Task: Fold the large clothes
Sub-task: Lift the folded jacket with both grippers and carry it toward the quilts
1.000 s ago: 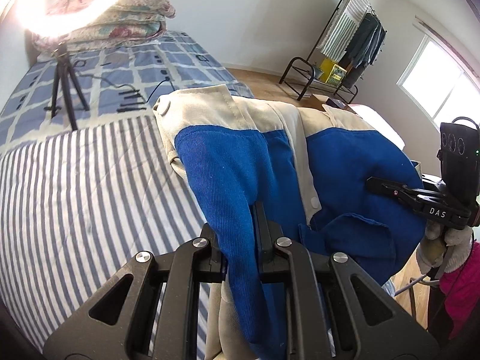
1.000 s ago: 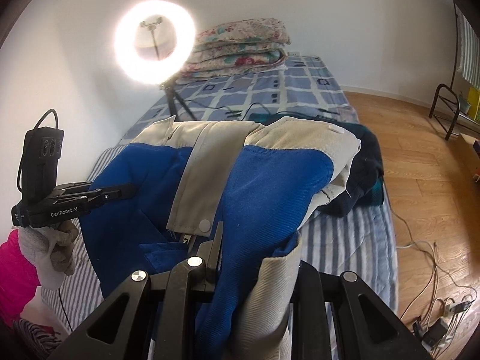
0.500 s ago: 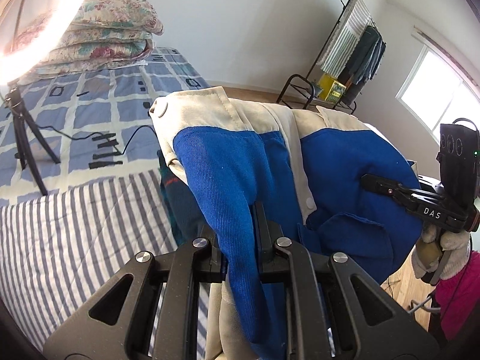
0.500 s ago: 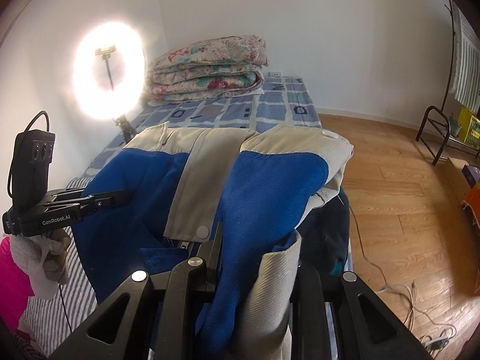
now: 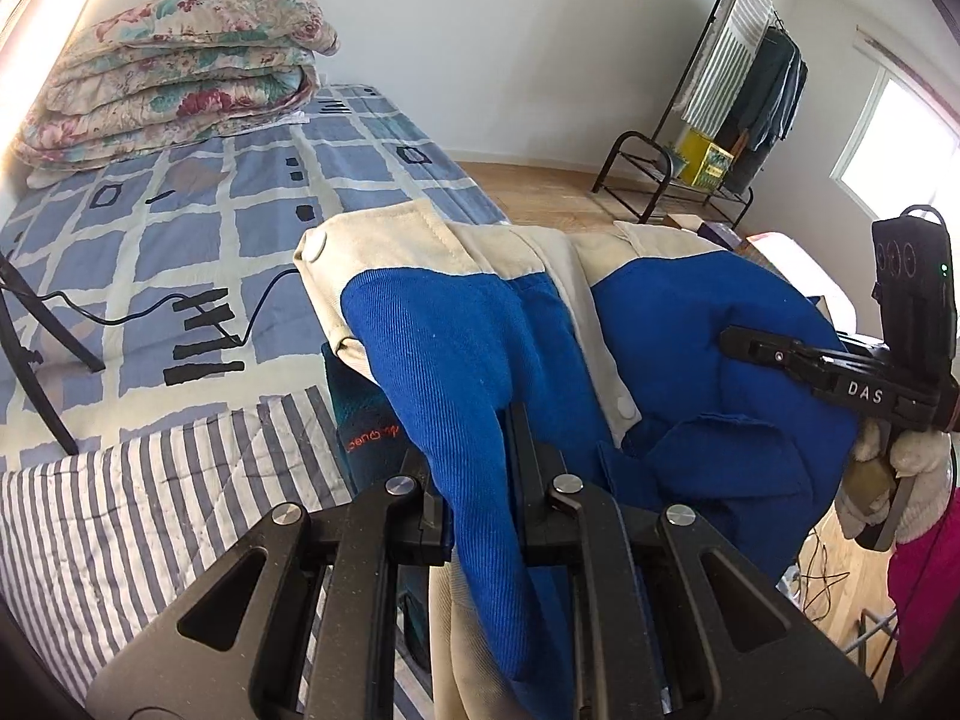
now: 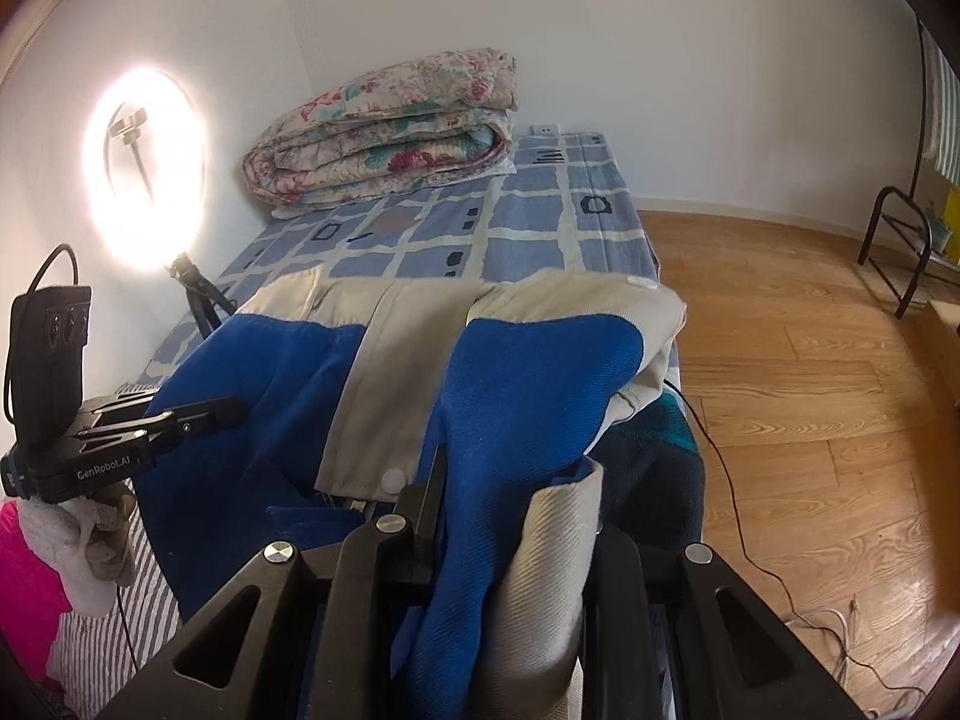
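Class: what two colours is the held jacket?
Blue and beige jacket; clearest in the right wrist view.

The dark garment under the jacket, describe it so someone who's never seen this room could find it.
Start at the bed, where striped cover meets blue checked quilt. Near its floor-side edge, below the raised blue and beige jacket, lies a dark garment. Its navy-teal colour and small orange lettering set it apart from the jacket and the floral quilt by the wall.

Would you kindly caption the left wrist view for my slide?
Both tools grip a blue-and-cream jacket above the bed.
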`<state>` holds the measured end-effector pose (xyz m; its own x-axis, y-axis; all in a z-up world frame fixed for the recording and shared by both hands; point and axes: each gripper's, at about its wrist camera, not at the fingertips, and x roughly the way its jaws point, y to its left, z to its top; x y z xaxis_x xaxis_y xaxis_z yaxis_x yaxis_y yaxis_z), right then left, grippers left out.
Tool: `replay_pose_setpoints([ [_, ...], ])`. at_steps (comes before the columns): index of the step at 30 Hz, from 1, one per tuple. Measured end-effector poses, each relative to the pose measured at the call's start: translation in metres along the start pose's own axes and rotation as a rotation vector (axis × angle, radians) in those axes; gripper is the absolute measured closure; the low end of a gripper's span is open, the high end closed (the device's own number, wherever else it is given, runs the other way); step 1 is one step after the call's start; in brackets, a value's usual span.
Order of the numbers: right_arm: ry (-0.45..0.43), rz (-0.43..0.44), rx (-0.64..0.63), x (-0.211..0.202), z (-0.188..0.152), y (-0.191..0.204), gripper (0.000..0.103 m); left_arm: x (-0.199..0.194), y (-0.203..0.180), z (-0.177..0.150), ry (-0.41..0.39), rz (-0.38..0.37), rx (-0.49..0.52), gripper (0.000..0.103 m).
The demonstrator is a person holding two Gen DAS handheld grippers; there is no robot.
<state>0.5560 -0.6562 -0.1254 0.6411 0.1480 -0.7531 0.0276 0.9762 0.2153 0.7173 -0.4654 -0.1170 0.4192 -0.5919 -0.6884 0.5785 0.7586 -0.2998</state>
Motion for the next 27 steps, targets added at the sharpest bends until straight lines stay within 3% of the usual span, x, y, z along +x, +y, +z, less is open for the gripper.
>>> replay_pose_setpoints([
  [12, 0.043, 0.012, 0.041, 0.022, -0.010, -0.035, 0.084, 0.016, 0.023, -0.007, 0.023, -0.022, -0.009, 0.092],
  [22, 0.066, 0.002, 0.042, 0.032, -0.018, -0.041, 0.083, 0.022, 0.030, -0.017, 0.035, -0.028, 0.007, 0.090],
  [27, 0.066, 0.004, 0.046, 0.033, -0.017, -0.041, 0.081, 0.023, 0.031, -0.017, 0.039, -0.022, 0.006, 0.082],
])
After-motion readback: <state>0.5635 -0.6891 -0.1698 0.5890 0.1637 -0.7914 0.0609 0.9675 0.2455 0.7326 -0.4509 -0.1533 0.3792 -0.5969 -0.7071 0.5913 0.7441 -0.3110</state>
